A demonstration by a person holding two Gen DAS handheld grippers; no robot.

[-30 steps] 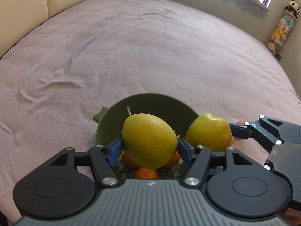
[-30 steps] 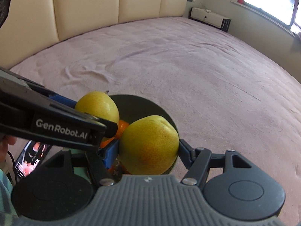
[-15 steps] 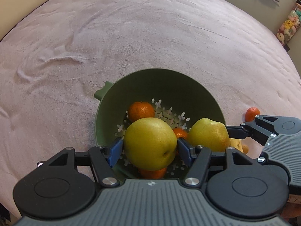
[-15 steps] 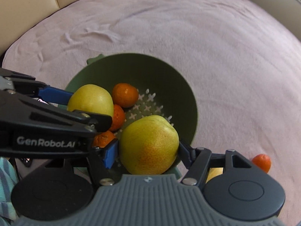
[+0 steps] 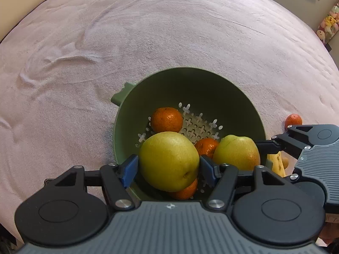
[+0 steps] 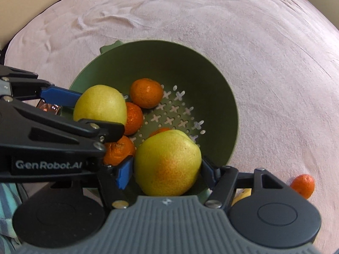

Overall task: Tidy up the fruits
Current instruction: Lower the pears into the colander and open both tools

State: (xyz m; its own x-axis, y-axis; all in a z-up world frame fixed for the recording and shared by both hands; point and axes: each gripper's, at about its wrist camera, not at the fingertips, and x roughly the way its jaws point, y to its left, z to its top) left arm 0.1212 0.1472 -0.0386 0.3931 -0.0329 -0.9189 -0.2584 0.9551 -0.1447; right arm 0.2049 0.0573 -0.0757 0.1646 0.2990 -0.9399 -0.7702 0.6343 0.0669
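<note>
A green colander bowl [image 5: 190, 84] [image 6: 211, 80] sits on the pink bedspread and holds several mandarins [image 5: 166, 119] [image 6: 146, 93]. My left gripper [image 5: 168, 166] is shut on a yellow pear [image 5: 168, 160], held just over the bowl's near side. My right gripper [image 6: 167, 172] is shut on a second yellow pear [image 6: 167, 162], also low over the bowl. In the left wrist view the right gripper's pear [image 5: 236, 153] shows at the right. In the right wrist view the left gripper's pear [image 6: 100, 105] shows at the left.
A loose mandarin [image 5: 293, 121] [image 6: 303, 185] lies on the bedspread right of the bowl. Something yellow [image 5: 277, 163] shows partly behind the right gripper. A phone-like object [image 6: 48, 108] lies left of the bowl. Plush toys [image 5: 327, 24] hang at the far right.
Both grippers tilted downward and sank toward the bowl with their pears. The bowl's inside and its mandarins came into view.
</note>
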